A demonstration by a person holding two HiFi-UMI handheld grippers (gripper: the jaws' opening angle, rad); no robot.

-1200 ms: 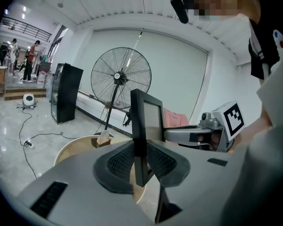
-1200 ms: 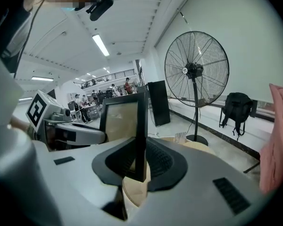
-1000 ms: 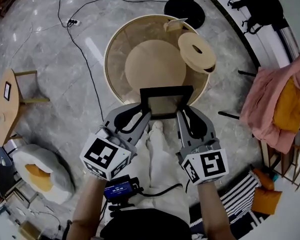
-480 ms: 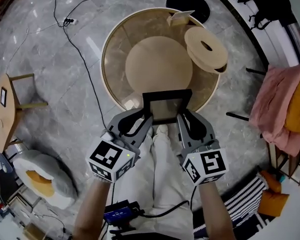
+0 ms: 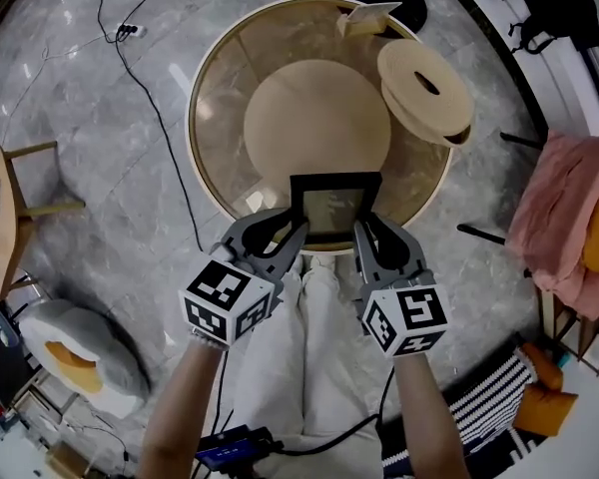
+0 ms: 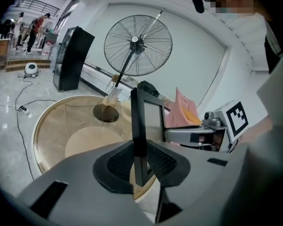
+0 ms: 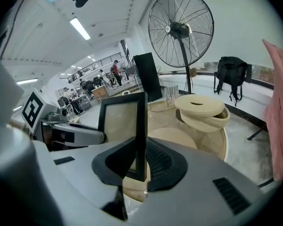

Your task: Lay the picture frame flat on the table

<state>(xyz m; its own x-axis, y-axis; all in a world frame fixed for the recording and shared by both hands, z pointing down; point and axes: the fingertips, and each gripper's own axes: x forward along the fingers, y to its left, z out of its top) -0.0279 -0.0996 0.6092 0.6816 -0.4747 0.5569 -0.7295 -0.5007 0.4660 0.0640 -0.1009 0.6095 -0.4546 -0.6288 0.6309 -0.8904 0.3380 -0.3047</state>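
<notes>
The only print on show is black-and-white square markers (patterns, not letters). One is on the left cube point(image 5: 230, 300) behind the left gripper point(image 5: 298, 232), and one is on the right cube point(image 5: 404, 319) behind the right gripper point(image 5: 363, 232). A small one sits on a wooden side table point(image 5: 5, 238) at the far left.

The round table point(image 5: 215, 88) has a clear top inside a pale wooden rim, and a round wooden base shows through it. On its far right part lies a stack of pale wooden rings point(image 5: 426, 78), and a small folded card point(image 5: 367, 16) stands at its far edge. The floor point(image 5: 100, 138) is grey veined stone. A pink cloth point(image 5: 569, 218) is heaped at the right. A white cushion point(image 5: 75, 352) with an orange patch lies near left, and a striped cloth point(image 5: 489, 397) lies near right. The gripper views show a tall standing fan point(image 6: 137, 44) and a black backpack point(image 7: 231, 74) beyond the table, in a bright white-walled hall.

The picture frame point(image 5: 334, 208), black around a pale panel, stands upright over the near edge of the table, between the two grippers. The left gripper is clamped on its left bar and the right gripper on its right bar. In each gripper view the black bar runs straight up between the two ribbed pads, which press on it from both sides. Whether the frame's lower edge touches the table I cannot tell.
</notes>
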